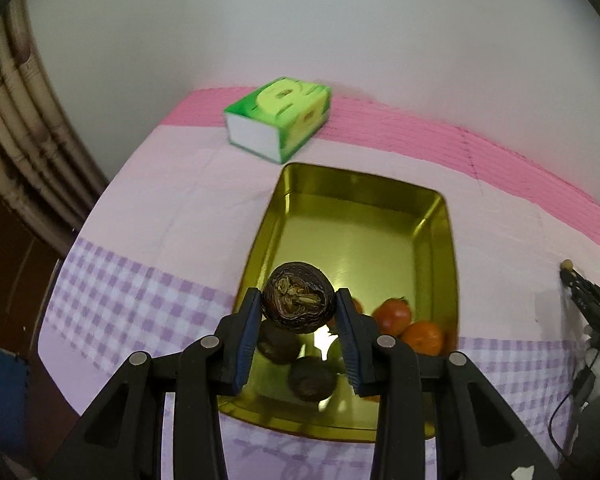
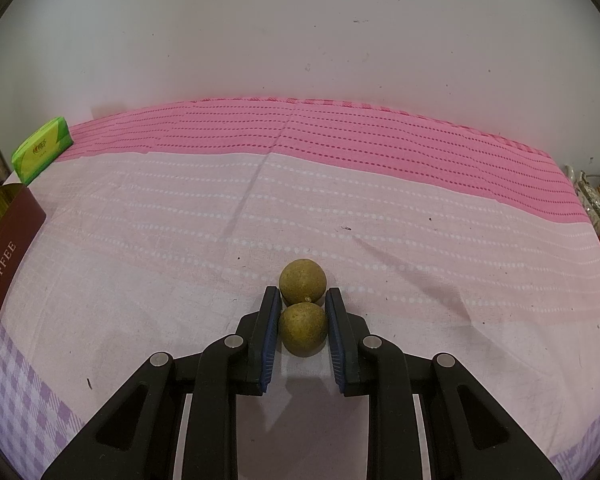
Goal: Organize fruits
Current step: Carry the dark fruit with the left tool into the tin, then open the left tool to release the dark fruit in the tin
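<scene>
Gold tin tray [image 1: 440,216] sat on the pink-and-lilac cloth [image 1: 160,208] in the left wrist view, partly filled. Two dark brown fruits [image 1: 312,378] lay at its near end, two orange fruits [image 1: 422,337] sat near-right, and a greenish one [image 1: 335,350] was half hidden behind the right finger. Far half of the tray was bare. Left gripper [image 1: 299,309] had its blue pads clamped on a dark wrinkled fruit [image 1: 298,304], held above the tray's near end and not touching the others. Judged as mid-delivery: this one was not yet dropped. Green tissue box [image 1: 278,118] stood beyond the tray, apart from it. A black device [image 1: 588,304] showed at the far right edge, too small to tell its state.

Right wrist view: right gripper [image 2: 303,312] was closed tight on a yellow-green round fruit [image 2: 303,330], apparently resting on the cloth. A second yellow-green fruit [image 2: 303,285] sat just beyond, touching the first and outside the fingers. Tray's side, lettered TOFFEE [image 2: 4,256], showed at the far left, well apart.

Progress, as judged: about five fruits were in the tray, one was in the air, two were left on the cloth. Roughly two-thirds done.
</scene>
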Tool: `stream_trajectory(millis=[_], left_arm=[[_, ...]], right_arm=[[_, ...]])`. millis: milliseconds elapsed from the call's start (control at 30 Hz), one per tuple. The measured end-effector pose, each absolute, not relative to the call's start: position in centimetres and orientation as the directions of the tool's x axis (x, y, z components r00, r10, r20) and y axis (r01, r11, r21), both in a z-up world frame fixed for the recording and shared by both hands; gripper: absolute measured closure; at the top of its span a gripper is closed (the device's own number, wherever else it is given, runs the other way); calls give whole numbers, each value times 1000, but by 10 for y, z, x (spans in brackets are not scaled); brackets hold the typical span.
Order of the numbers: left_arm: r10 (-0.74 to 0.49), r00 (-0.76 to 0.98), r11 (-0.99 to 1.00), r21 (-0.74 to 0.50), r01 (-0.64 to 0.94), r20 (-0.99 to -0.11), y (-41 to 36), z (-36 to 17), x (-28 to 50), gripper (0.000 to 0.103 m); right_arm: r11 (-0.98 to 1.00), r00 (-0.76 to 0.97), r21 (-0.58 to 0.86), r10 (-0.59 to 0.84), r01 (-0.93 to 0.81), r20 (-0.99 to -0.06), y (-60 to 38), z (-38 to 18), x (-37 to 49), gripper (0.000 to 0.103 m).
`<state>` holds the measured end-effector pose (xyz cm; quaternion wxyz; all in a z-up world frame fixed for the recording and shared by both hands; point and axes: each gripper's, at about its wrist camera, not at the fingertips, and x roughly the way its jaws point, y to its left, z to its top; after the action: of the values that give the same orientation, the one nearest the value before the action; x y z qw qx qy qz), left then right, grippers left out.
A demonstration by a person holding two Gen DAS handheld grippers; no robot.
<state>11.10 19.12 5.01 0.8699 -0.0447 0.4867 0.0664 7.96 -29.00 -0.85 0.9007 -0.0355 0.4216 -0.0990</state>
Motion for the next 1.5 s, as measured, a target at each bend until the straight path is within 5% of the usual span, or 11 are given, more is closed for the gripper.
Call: stream_trajectory(millis=[1300,1500], left_arm=[[67,440,996,37,-77,-896,171,-5,114,68],[97,458,994,62,-92,-883,168,-1,107,57]], right_arm=[[978,626,-151,-210,147,-751,-291,-8,80,78],[977,625,-156,-214,147,-751,-290,-9,81,78]])
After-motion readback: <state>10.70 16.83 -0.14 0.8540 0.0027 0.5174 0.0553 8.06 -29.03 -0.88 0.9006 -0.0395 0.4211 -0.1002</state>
